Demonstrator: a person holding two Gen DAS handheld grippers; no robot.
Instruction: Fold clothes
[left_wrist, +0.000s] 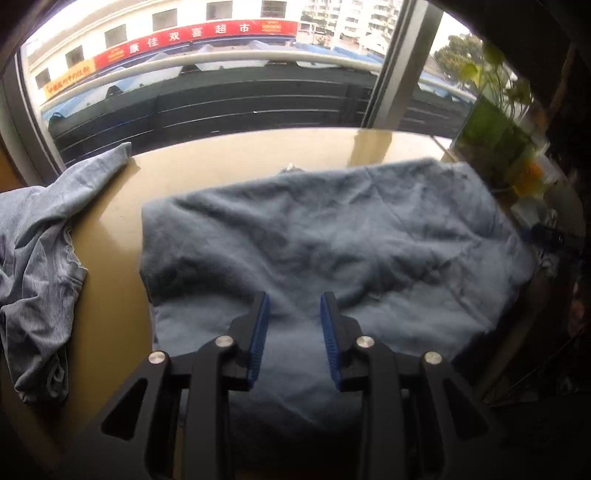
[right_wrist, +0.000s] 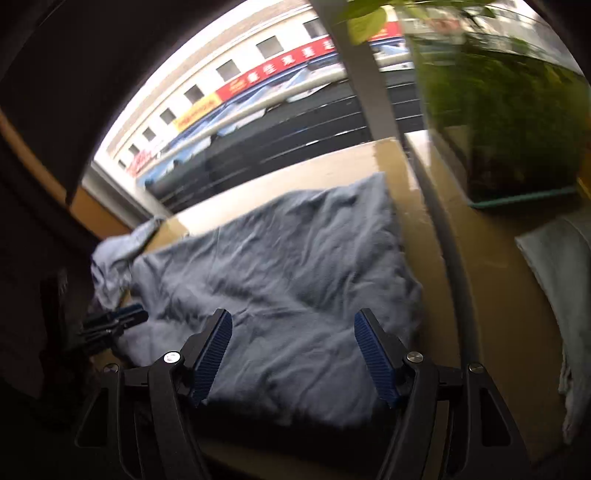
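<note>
A folded blue-grey garment (left_wrist: 332, 236) is spread on the tabletop (left_wrist: 110, 266), beside a crumpled grey shirt (left_wrist: 37, 266). Above the garment's near edge, the left gripper (left_wrist: 294, 301) is held partly open and the right gripper (right_wrist: 291, 325) wide open; nothing is gripped by either's fingers.

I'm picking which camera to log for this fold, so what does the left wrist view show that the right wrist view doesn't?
Left wrist only: the crumpled grey shirt in full, beside the fold. Right wrist only: the left claw at the fold's edge, and pale cloth on the right. Both: the folded blue-grey garment on the tan table, the window, the plant tank, and each view's own open claw, empty.
</note>
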